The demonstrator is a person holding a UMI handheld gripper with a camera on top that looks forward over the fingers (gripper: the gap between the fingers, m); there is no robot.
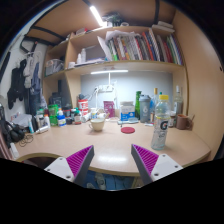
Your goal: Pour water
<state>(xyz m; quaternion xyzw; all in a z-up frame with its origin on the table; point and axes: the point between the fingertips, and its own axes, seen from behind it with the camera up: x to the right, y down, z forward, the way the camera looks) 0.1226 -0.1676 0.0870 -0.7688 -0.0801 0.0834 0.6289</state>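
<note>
Fingers (113,162) standing wide, holding nothing, hovering over desk (110,145). Bottle (160,128) and bowl (97,123) sitting well ahead, untouched. Pouring not yet starting; grasp remaining.

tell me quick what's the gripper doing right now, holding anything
gripper: open, fingers spread wide, holding nothing. The bottle stands on the desk beyond the fingers, untouched.

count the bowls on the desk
1: a white bowl sits mid-desk, beyond the open gripper, left of a red lid and a clear bottle. The clutter at the back could hide others.
</note>
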